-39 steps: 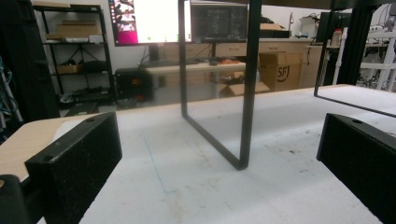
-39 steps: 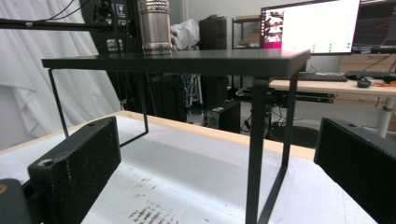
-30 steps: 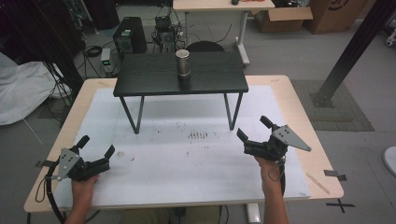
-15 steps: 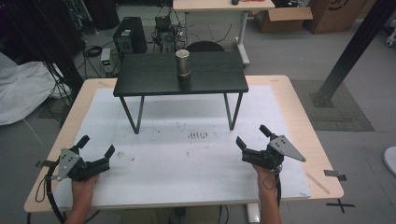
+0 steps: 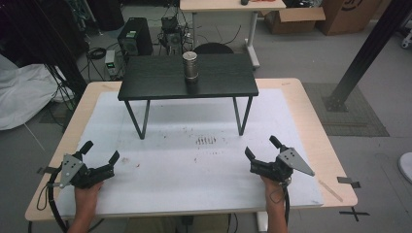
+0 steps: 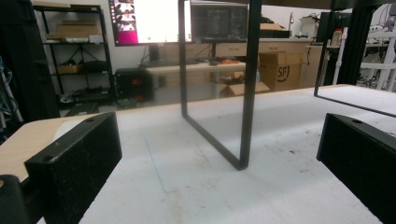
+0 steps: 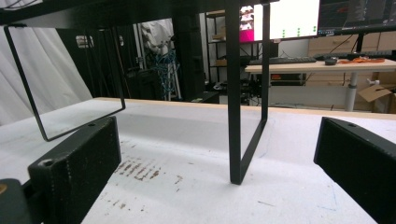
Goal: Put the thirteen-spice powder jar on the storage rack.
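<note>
Two spread, empty hand-held grippers, left hand-held gripper and right hand-held gripper, rest on the stained white mat.

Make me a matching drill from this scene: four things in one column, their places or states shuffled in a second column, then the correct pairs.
Things:
1. metal canister
2. black stand
3. left gripper
4. right gripper

Places or states:
A. open, held low near the table's near right corner
B. upright on top of the black stand
C. open, held low near the table's near left corner
D. on thin legs at the far side of the white mat

Pairs: 1-B, 2-D, 3-C, 4-A
</note>
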